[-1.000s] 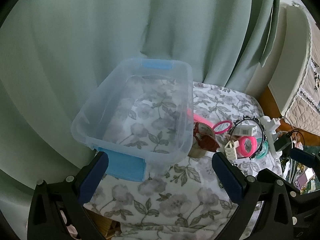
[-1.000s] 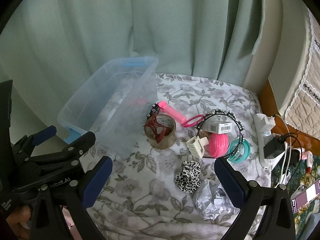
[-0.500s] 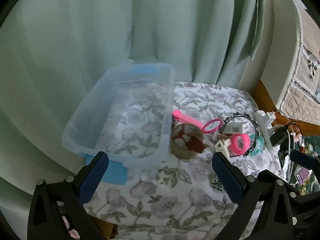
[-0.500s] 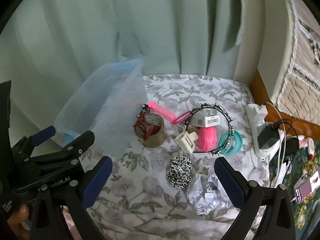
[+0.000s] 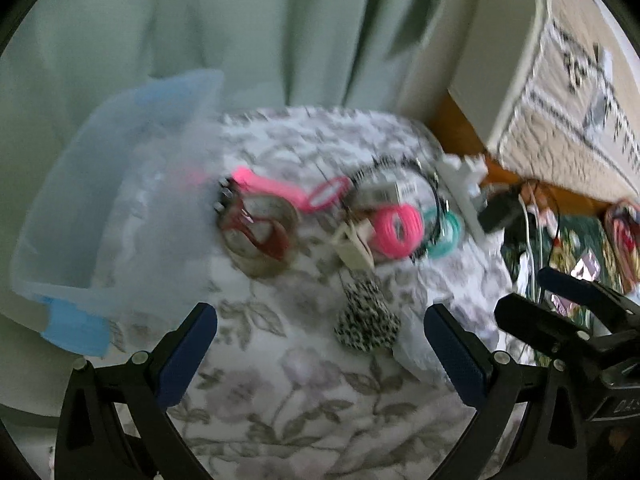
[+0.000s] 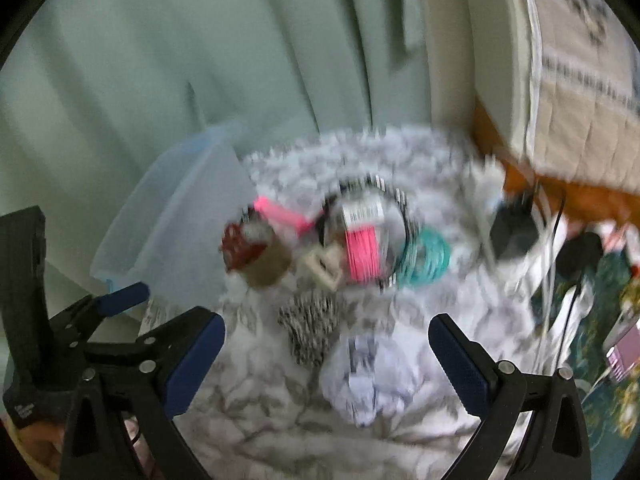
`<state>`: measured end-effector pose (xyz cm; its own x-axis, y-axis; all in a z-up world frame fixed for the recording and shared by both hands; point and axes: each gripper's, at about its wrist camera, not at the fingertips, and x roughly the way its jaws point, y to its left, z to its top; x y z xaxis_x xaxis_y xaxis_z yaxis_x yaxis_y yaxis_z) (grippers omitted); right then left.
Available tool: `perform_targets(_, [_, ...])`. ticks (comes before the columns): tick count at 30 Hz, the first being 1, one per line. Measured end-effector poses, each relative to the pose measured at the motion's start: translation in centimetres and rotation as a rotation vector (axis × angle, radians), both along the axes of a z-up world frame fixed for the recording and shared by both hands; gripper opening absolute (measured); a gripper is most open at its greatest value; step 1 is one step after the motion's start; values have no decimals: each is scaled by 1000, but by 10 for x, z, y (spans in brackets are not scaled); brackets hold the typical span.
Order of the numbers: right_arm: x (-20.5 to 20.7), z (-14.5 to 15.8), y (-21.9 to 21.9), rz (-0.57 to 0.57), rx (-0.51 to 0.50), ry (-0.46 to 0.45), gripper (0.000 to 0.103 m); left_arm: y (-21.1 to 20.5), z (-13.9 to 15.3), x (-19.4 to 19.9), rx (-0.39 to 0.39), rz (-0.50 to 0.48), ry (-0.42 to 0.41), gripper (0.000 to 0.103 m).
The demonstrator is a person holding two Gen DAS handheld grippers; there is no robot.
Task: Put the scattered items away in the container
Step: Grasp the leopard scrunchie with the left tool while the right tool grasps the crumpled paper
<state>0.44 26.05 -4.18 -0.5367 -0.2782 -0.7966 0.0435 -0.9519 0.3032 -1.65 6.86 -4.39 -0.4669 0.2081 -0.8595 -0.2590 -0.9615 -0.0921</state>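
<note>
Biggest risk rn imo: everything's crammed together in the middle of the frame, so if I drop a claw in there I prob snag two things at once. The tape roll point(image 5: 260, 240) has a dark red clip point(image 5: 262, 230) sitting on top of it and the pink comb-ish thing point(image 5: 272, 190) is right behind, touching or nearly, can't tell w/ the blur. The pink coil point(image 5: 396, 230) and teal coil point(image 5: 444, 236) sit under a black headband point(image 5: 434, 188), so grabbing one prob drags the rest. Both views are smeared, so aiming is sketchy. Also the power strip and charger point(image 6: 514, 226) w/ cables are upper right of the pile, near the edge of the floral cloth point(image 5: 304, 380), don't wanna hook a wire.

Claws: my left gripper point(image 5: 320, 344) is spread wide, nothing between the pads, touching nothing; it hangs above the cloth w/ the leopard scrunchie point(image 5: 366, 320) showing between the fingers, further off. Right gripper point(image 6: 326, 344) same deal, jaws wide apart, empty, w/ the crumpled paper wad point(image 6: 372, 380) and the scrunchie in the gap ahead, not in contact afaict.

Container: the clear tub point(image 5: 100, 216) w/ blue latches sits at the left of the frame in both views, beside the tape roll. Looks empty, tho the blur makes it hard to be sure. So task's basically at zero.
</note>
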Motion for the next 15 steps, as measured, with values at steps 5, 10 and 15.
perform_targets(5, [3, -30, 12, -23, 30, -68, 103, 14, -28, -8, -18, -7, -95, 103])
perform_targets(10, [3, -52, 7, 14, 72, -92, 103, 23, -55, -20, -55, -19, -159, 102])
perform_targets(15, [-4, -85, 8, 21, 87, -182, 103, 27, -82, -29, -68, -38, -225, 92])
